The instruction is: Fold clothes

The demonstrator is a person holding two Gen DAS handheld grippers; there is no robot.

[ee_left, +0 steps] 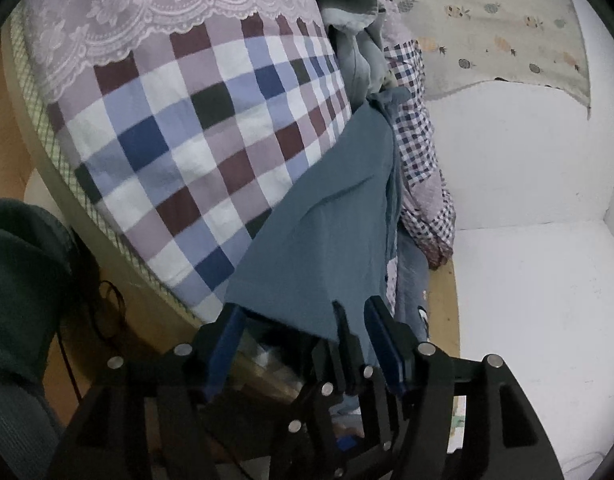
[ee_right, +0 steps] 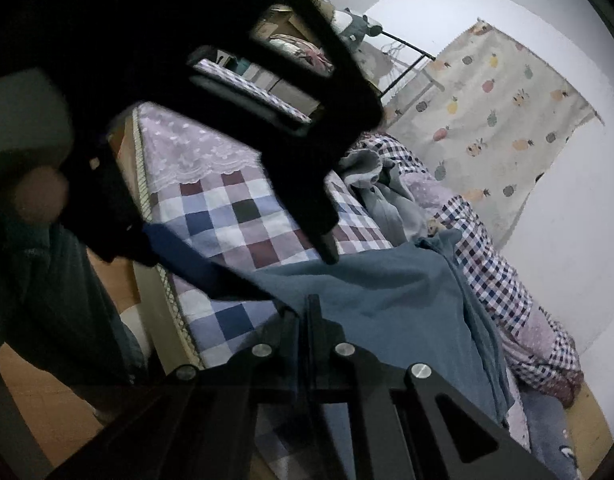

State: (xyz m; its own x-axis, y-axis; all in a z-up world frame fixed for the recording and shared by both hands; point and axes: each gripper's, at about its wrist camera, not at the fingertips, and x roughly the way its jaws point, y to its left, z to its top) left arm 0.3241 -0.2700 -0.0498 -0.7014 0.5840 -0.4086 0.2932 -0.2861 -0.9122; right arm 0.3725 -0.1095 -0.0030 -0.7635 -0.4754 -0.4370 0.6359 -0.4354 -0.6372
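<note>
Your left gripper has its jaws spread wide, with the near hem of the teal garment lying between the blue pads but not pressed by them. Your right gripper is clamped tight on that same hem. The garment drapes over the bed's edge across the checked bedsheet, beside a heap of gingham and grey clothes lying against the white wall.

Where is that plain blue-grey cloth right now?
The blue-grey cloth lies on the checked bedspread near the bed's edge, beside a heap of small-check clothes on its right. Its near edge reaches both grippers, and the right gripper is pinching it.
</note>
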